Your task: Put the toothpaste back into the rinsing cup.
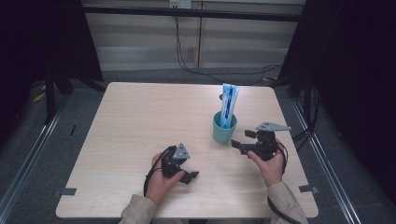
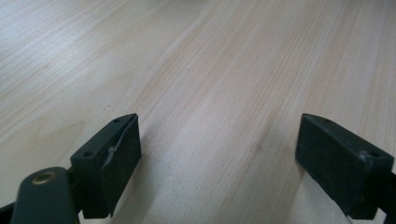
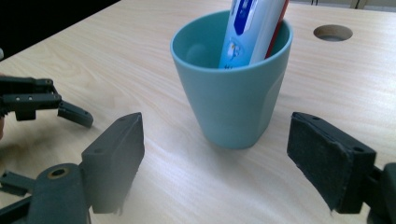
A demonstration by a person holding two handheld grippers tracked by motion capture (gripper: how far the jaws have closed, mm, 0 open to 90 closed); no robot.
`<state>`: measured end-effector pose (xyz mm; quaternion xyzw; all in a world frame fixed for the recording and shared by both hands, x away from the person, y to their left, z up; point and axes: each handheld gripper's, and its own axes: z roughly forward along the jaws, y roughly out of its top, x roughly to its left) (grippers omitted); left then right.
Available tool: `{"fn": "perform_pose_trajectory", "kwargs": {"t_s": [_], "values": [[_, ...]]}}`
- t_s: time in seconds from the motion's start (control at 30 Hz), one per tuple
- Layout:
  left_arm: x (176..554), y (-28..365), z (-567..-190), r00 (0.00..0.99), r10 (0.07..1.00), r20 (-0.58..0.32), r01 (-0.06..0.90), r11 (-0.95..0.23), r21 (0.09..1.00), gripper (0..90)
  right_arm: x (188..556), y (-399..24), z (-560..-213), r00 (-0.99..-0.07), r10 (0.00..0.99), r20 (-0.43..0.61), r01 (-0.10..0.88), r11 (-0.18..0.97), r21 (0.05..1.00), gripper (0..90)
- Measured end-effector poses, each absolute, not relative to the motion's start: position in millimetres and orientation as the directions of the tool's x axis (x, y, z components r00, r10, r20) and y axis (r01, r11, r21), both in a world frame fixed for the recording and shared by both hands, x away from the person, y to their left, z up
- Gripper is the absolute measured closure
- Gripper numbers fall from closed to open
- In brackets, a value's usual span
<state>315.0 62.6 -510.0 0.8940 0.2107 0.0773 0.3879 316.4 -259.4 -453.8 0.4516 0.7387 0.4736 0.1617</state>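
Teal cup (image 1: 224, 128) stands upright on the wooden table (image 1: 130, 121), right of centre. In it, a blue-and-white tube (image 1: 228, 105) stands on end, leaning a little, its top well above the rim. In the right gripper view the cup (image 3: 233, 88) sits just ahead of the jaws, slightly past their tips, not between them. The tube (image 3: 254, 28) shows blue and white print with a red edge; lettering too small and cropped to read. No brand legible.

Right gripper (image 1: 243, 140) held in the right hand (image 1: 270, 163), just right of the cup, pointing at it. Jaws spread wide, nothing gripped, pads clear of the cup.

Left gripper (image 1: 189, 176) held in the left hand (image 1: 161, 179), low near the front of the table, well apart from the cup. In its own view the jaws are parted over bare wood, holding nothing.

Round hole (image 3: 332, 32) in the tabletop behind the cup.
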Motion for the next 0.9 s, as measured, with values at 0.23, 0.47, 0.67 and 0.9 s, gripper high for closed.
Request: {"fn": "perform_pose_trajectory", "kwargs": {"t_s": [0.23, 0.47, 0.67, 0.9], "values": [[315, 63, -510, 0.899, 0.437, -0.025, 0.317, -0.61, 0.726, 14.0, 310, -258, -463, -0.551, 0.815, 0.18, 0.522, 0.169, 0.836, 18.5], [315, 63, -510, 0.899, 0.436, -0.025, 0.316, -0.611, 0.726, 14.1, 305, -253, -475, -0.566, 0.808, 0.166, 0.534, 0.205, 0.821, 18.4], [315, 63, -510, 0.899, 0.436, -0.025, 0.316, -0.611, 0.726, 14.1, 302, -250, -490, -0.564, 0.807, 0.177, 0.557, 0.213, 0.803, 18.4], [315, 63, -510, 0.9, 0.436, -0.025, 0.315, -0.61, 0.727, 14.0, 300, -248, -497, -0.571, 0.807, 0.15, 0.562, 0.251, 0.788, 18.5]]}}
